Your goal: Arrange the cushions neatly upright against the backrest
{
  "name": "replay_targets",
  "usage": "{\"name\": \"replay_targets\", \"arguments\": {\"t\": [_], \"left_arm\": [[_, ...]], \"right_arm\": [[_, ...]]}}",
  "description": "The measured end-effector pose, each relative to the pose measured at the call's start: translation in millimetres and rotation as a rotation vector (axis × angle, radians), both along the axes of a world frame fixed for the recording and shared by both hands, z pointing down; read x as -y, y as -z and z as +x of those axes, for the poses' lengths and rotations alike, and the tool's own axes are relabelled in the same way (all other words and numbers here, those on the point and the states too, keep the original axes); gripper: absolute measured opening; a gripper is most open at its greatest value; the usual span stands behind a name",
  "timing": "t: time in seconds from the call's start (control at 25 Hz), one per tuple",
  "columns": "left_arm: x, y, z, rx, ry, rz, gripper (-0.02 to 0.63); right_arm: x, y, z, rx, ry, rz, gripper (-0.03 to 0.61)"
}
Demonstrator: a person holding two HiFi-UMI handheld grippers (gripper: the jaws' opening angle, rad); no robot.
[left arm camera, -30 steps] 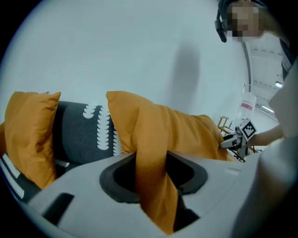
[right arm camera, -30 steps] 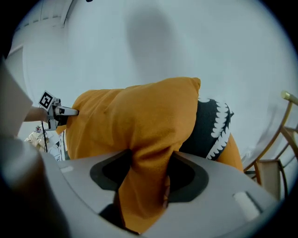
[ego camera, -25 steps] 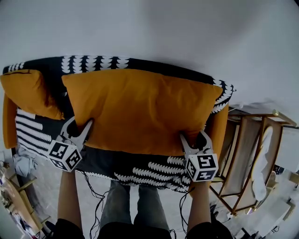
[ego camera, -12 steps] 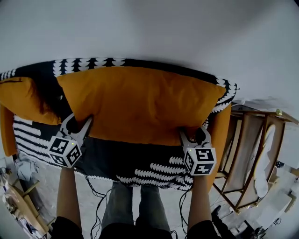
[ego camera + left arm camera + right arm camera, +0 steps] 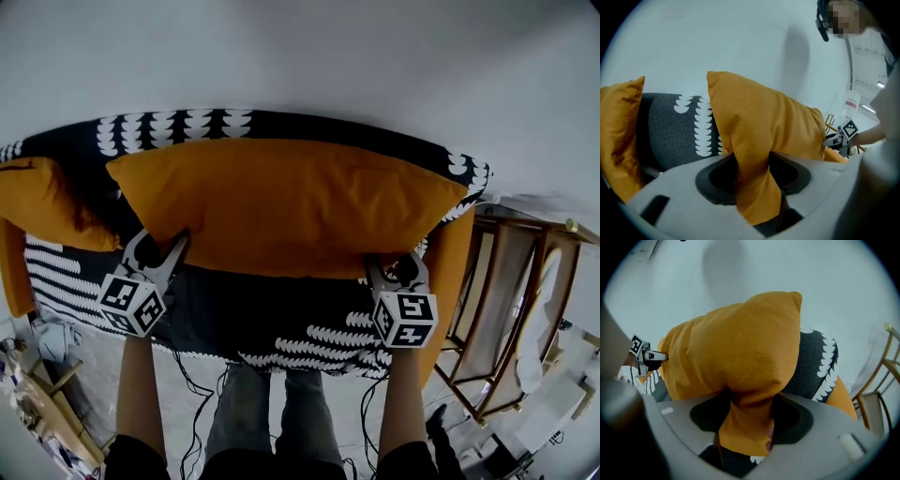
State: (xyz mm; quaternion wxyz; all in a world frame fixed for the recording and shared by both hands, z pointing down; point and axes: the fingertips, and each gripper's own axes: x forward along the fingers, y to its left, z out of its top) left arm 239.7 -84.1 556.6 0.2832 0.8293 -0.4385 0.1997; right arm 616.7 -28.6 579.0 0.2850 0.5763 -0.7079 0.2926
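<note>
**Left gripper [image 5: 159, 242] and right gripper [image 5: 394, 267] pinch the big cushion [image 5: 281, 202] on the sofa [image 5: 272, 323]**

The left gripper's jaws are partly apart. They squeeze a fold at the big cushion's lower corner, over the left half of the sofa. These jaws have just been opening a little, and the orange cloth sits between them, pressed from both sides. The right gripper's jaws are partly apart too. They clamp the other lower corner, near the sofa's right end (the cloth bunches into a thin neck where each pair of jaws bites).

The big cushion stands on its long edge and leans on the sofa's backrest [image 5: 281, 124]. Its top edge sits just under the top of the backrest. I cannot tell if its lower edge rests on the sofa's seat. A small cushion [image 5: 42, 202] of the same orange leans at the sofa's left end, just beside the big one.

Only the head view shows both grippers side by side. It also shows the person's legs [image 5: 267, 412] in front of the sofa and a wooden frame [image 5: 506, 309] beside the sofa's right end. The left gripper view shows the small cushion up close, and the right gripper's marked cube far along the sofa. The right gripper view shows the left gripper's cube far off, and one edge of the wooden frame.
</note>
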Motion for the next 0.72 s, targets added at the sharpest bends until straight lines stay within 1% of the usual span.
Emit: {"name": "replay_targets", "arguments": {"t": [0.12, 0.24, 0.32, 0.44, 0.48, 0.56, 0.72], "left_arm": [[3.9, -5.9, -5.5, 0.007, 0.015, 0.003, 0.223], [0.2, -7.3, 14.9, 0.029, 0.028, 0.009, 0.255], [-2.4, -5.7, 25.4, 0.028, 0.045, 0.012, 0.275], [-6.2, -1.9, 22.5, 0.021, 0.074, 0.01, 0.279], [-8.8, -0.1, 21.1, 0.022, 0.077, 0.008, 0.278], [-14.4, 4.8, 19.3, 0.03, 0.074, 0.007, 0.279], [-23.3, 20.0, 19.2, 0.027, 0.074, 0.018, 0.279]], "right_arm": [[2.5, -6.8, -1.3, -0.006, -0.003, -0.008, 0.283], [-5.0, -12.1, 25.4, -0.005, -0.005, -0.015, 0.302], [-11.1, -13.1, 40.7, 0.0, -0.011, -0.015, 0.308], [-18.3, -7.3, 48.6, -0.004, -0.044, 0.001, 0.305], [-21.5, -3.5, 50.4, -0.005, -0.056, 0.007, 0.293], [-28.5, 4.6, 52.9, -0.006, -0.069, 0.017, 0.288], [-41.0, 26.4, 60.6, -0.039, -0.092, 0.058, 0.274]]}}
